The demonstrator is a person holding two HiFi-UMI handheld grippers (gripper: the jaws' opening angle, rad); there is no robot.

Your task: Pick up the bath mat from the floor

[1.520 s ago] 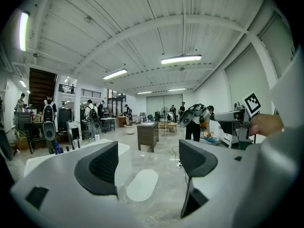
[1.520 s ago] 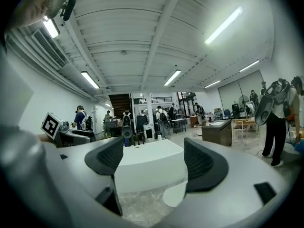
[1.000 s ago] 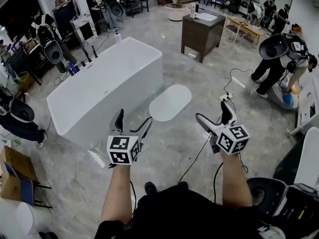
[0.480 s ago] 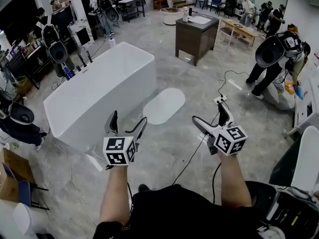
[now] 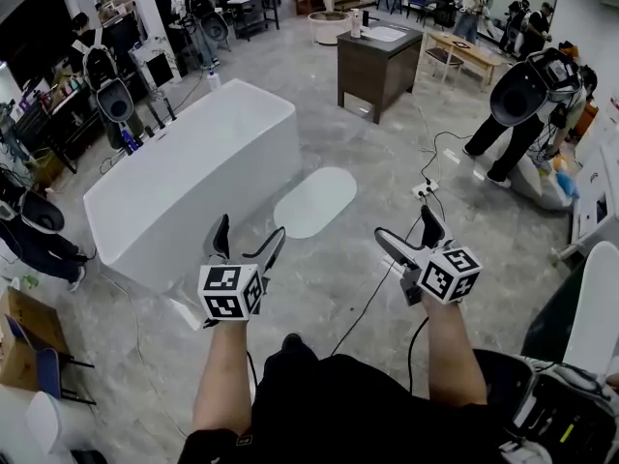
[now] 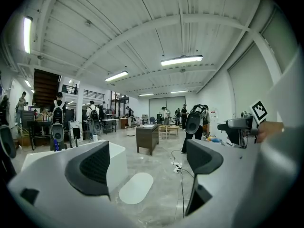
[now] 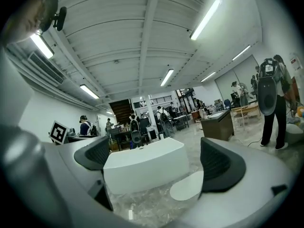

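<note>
Both hand-held grippers are released. The left hand-held gripper (image 5: 250, 230) has its jaws wide apart with nothing between them. The right hand-held gripper (image 5: 406, 222) has just been opening its jaws, and they too stand wide and empty. Each is held out in front of the person at about the same height, above the floor (image 5: 338, 283) and touching nothing.

The mat (image 5: 315, 201) is a white oval lying flat on the grey marbled floor. It is ahead of the grippers and well apart from both, and in the head view it falls between their lines. In the left gripper view the mat (image 6: 136, 188) shows low in the gap between the jaws. In the right gripper view the mat (image 7: 187, 185) lies against the inner edge of the right-side jaw.

Just to the left of the mat stands a long white tub (image 5: 193, 177), with its near end beside the mat's left edge. A black cable (image 5: 372, 307) runs across the floor to the right of the mat, towards a power strip (image 5: 423, 189). Farther back stands a dark cabinet (image 5: 379, 61) with a white basin on top. At the right, a person (image 5: 537, 104) wearing a backpack rig bends over. More people and tables fill the far end of the hall.
</note>
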